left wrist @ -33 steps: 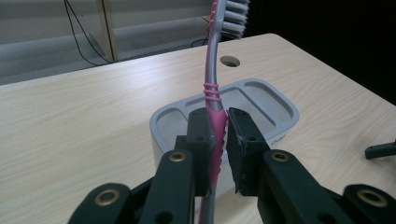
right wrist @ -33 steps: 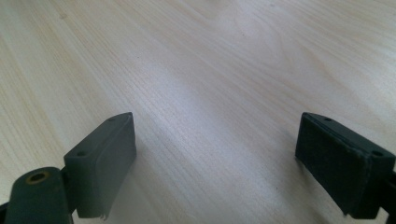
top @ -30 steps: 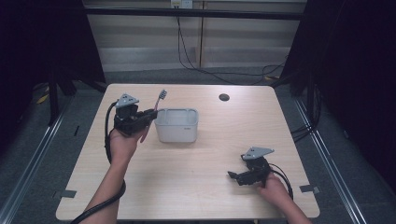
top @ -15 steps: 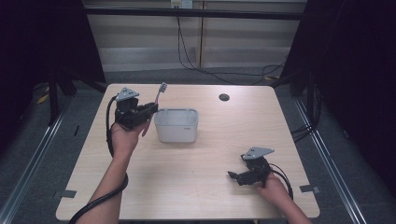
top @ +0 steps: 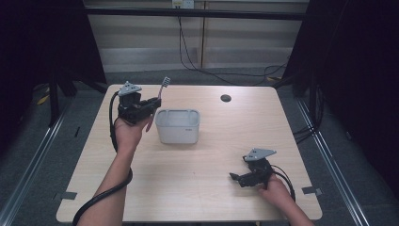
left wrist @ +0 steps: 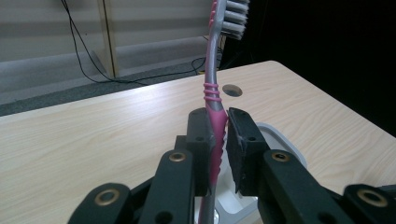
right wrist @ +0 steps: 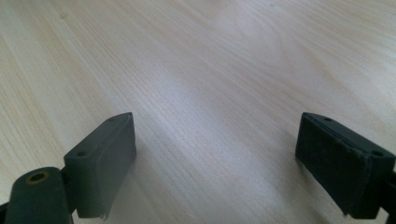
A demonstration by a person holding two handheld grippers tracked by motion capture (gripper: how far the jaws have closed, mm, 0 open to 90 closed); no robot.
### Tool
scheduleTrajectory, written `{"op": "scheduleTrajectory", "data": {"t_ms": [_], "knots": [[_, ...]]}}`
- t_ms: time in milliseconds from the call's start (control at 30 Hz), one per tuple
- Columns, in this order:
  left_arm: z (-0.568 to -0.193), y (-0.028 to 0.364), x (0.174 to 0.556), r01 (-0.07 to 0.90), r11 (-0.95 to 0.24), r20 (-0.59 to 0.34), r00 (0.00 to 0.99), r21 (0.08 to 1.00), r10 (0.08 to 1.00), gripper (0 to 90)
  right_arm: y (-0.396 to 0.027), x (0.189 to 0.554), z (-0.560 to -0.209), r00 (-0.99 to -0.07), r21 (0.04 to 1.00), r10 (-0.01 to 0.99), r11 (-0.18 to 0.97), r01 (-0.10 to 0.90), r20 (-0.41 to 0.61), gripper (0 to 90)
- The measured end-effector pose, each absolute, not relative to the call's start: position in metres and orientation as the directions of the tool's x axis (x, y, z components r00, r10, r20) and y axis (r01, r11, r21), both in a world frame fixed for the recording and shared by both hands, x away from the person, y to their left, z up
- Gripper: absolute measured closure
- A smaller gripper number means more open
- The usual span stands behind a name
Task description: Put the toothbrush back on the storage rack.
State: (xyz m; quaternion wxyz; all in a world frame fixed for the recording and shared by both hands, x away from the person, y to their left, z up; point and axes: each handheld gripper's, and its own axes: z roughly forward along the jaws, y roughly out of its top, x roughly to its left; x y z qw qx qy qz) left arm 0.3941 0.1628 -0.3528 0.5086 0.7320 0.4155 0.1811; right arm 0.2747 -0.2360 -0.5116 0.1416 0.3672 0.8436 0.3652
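Toothbrush [left wrist: 214, 116], pink/grey, clamped by its handle in left claw [top: 149, 104]; pads [left wrist: 201, 140] pressed on both sides of handle, jaws nearly closed. Brush stands roughly upright w/ bristle head at top, facing right in left gripper view. In high view, left claw is held above table [top: 211, 188] at far-left area, just left of grey bin [top: 178, 126]; brush head [top: 164, 84] rises up and away from person, above bin's far-left corner. Bin's white rim [left wrist: 280, 140] visible just behind jaws in left gripper view. Right claw [top: 235, 178] sits low at near-right part of table, well apart from bin; jaws spread wide, nothing between them, bare wood beneath. Round dark hole [top: 226, 98] in table near far edge.
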Motion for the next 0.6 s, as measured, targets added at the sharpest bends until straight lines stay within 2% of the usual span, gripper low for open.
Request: {"op": "scheduleTrajectory", "data": {"t_ms": [600], "knots": [[-0.356, 0.158, 0.409, 0.421, -0.125, -0.159, 0.578, 0.899, 0.8, 79.8, -0.236, 0.275, -0.512, -0.69, 0.72, 0.723, 0.462, 0.517, 0.031, 11.9]]}}
